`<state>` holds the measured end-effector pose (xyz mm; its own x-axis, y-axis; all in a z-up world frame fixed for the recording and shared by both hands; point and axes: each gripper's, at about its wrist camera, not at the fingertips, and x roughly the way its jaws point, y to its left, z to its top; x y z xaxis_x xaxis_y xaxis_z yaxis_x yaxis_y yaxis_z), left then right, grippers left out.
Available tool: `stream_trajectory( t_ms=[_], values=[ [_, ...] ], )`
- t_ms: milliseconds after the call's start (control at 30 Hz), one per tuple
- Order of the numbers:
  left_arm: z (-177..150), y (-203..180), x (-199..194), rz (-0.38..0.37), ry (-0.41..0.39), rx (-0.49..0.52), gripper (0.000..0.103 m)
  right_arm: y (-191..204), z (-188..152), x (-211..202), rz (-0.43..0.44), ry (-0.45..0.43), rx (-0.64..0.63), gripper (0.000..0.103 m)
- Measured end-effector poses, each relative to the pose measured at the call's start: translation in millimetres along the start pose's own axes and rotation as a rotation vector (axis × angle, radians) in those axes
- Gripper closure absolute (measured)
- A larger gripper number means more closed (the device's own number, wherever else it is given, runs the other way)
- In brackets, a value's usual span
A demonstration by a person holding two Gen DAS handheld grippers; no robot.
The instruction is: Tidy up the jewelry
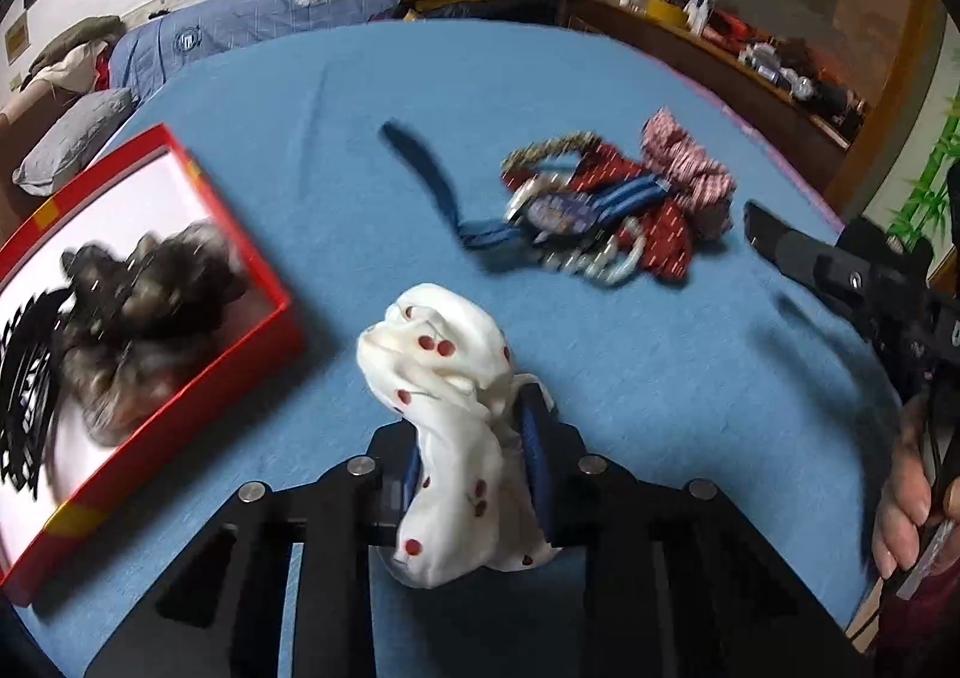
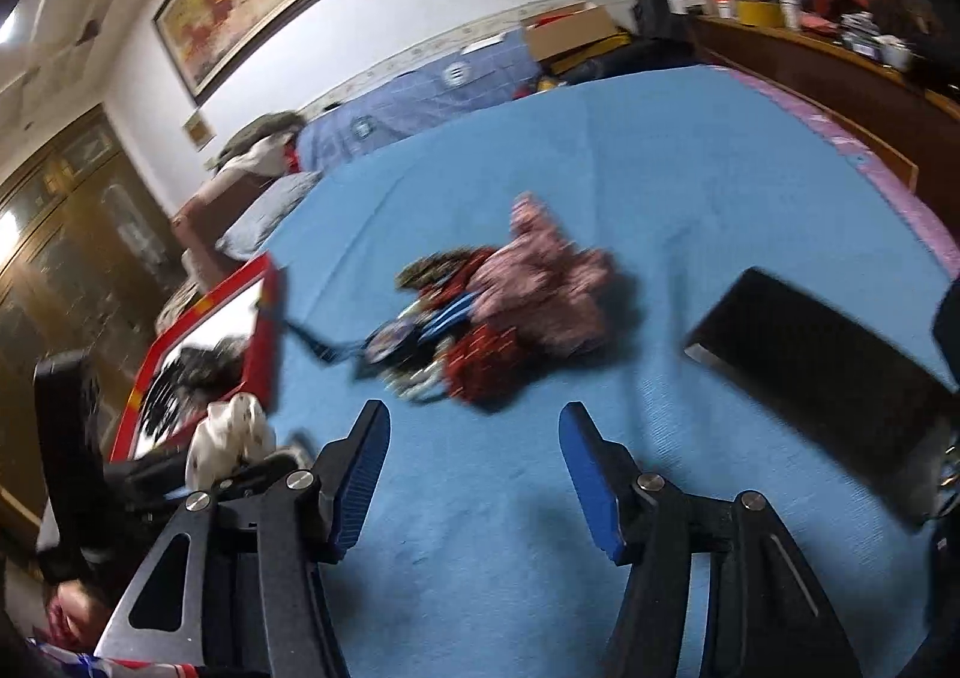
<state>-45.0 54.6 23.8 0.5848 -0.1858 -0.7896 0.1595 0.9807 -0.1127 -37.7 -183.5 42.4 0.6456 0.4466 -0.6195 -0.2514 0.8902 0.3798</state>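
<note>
A white cherry-print scrunchie (image 1: pixel 447 414) is clamped in the left gripper (image 1: pixel 474 474), held above the blue bedspread (image 1: pixel 600 78) just right of the red box (image 1: pixel 180 378), in which dark hair pieces (image 1: pixel 150 306) are already lying. The remaining pile of accessories (image 2: pixel 480 318) is seen ahead of the right gripper (image 2: pixel 474 474), well apart from it. Bare bedspread is left between pile and box. The right gripper is spread wide and nothing is held in it.

No legible text, label or number anywhere.
</note>
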Motion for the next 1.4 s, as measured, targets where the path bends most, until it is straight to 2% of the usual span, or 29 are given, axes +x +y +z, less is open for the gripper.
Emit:
stream_trajectory(
  t_ms=[67,100,233,433,500,533,567,633,667,733,800,867,933,1000,1067,1200,1400],
  values=[
    [4.8,-3.4,1.5,-0.028,-0.025,-0.014,0.08,-6.3,11.1,-0.4,-0.028,-0.006,0.015,0.018],
    [6.3,-3.7,2.1,-0.033,-0.037,-0.025,0.08,-9.1,18.9,0.7,-0.042,-0.014,0.03,0.017],
    [11.2,4.2,-0.4,-0.061,-0.073,-0.072,0.08,-8.2,44.0,16.8,-0.024,-0.003,0.051,0.016],
    [10.7,18.4,-9.5,-0.07,-0.123,-0.116,0.08,-16.6,57.4,60.1,-0.087,0.068,0.122,0.017],
    [11.7,19.5,-9.2,-0.067,-0.127,-0.123,0.08,-20.2,54.0,68.6,-0.081,0.093,0.122,0.036],
    [11.8,19.9,-9.3,-0.065,-0.13,-0.125,0.08,-22.3,51.9,72.1,-0.071,0.108,0.125,0.066],
    [12.0,20.0,-9.8,-0.062,-0.133,-0.124,0.08,-24.9,51.2,73.2,-0.061,0.114,0.126,0.076],
    [11.8,18.0,-11.1,-0.058,-0.14,-0.119,0.08,-26.1,51.1,66.0,-0.067,0.071,0.128,0.081],
    [10.9,17.6,-11.8,-0.054,-0.144,-0.116,0.08,-25.6,52.3,61.0,-0.074,0.045,0.121,0.083],
    [10.7,18.0,-12.7,-0.048,-0.151,-0.116,0.08,-19.5,54.1,39.8,-0.115,-0.066,0.09,0.083],
    [10.1,18.8,-13.6,-0.038,-0.158,-0.123,0.08,-4.6,56.4,16.9,-0.153,-0.192,0.005,0.083],
    [10.3,21.5,-17.8,-0.004,-0.184,-0.133,0.08,12.5,53.2,0.4,-0.109,-0.267,-0.052,0.083],
    [10.0,24.6,-22.6,0.03,-0.21,-0.144,0.08,29.7,48.3,-1.2,-0.031,-0.257,-0.106,0.083],
    [9.5,26.0,-28.3,0.102,-0.248,-0.145,0.08,44.3,41.6,3.8,-0.003,-0.223,-0.155,0.083],
    [9.3,26.9,-32.9,0.137,-0.274,-0.143,0.08,55.3,36.6,9.7,0.047,-0.178,-0.193,0.083],
    [9.9,24.6,-34.1,0.158,-0.286,-0.13,0.08,66.2,32.0,16.2,0.074,-0.136,-0.244,0.083],
    [11.8,25.1,-33.4,0.162,-0.287,-0.129,0.08,68.8,30.4,20.2,0.084,-0.123,-0.244,0.083]
  ],
)
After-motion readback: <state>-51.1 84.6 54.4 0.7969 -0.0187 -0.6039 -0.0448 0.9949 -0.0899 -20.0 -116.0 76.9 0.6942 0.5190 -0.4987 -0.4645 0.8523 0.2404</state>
